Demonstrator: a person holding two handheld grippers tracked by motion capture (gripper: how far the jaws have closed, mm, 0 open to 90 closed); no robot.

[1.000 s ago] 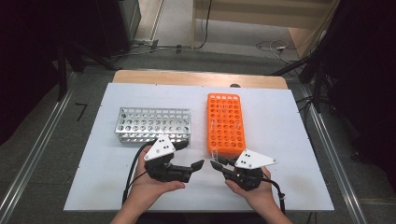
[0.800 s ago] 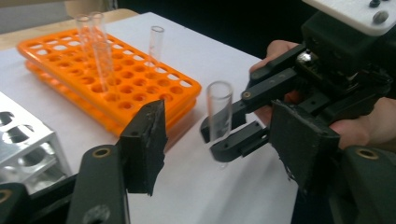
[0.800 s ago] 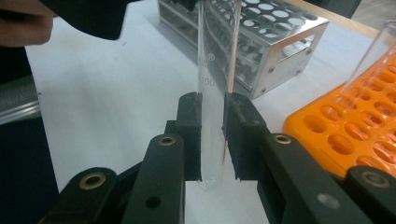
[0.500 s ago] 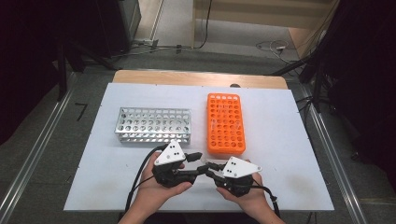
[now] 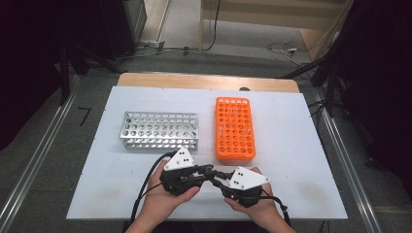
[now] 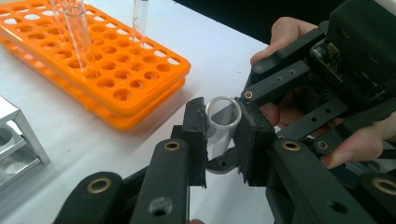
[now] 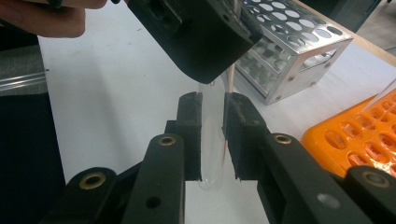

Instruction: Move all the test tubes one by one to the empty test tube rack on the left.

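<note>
A clear glass test tube (image 6: 222, 116) is held between my two grippers near the table's front edge. My left gripper (image 6: 223, 135) has just been closing, and its pads now press on the tube's open end. My right gripper (image 7: 213, 126) is shut on the same tube (image 7: 213, 154) near its round bottom. In the high view the left gripper (image 5: 209, 170) and the right gripper (image 5: 217, 176) meet tip to tip. Behind them, the orange rack (image 5: 235, 128) holds a few upright clear tubes (image 6: 77, 32). The silver metal rack (image 5: 159, 130) stands to its left.
The white table top (image 5: 291, 145) has bare room to the right of the orange rack and along the front. A wooden edge (image 5: 209, 81) runs along the back. Black cables trail from both grippers toward the person.
The two hands have come together from apart. The left gripper's jaws, open a second ago, have closed on the open end of the tube that the right gripper holds.
</note>
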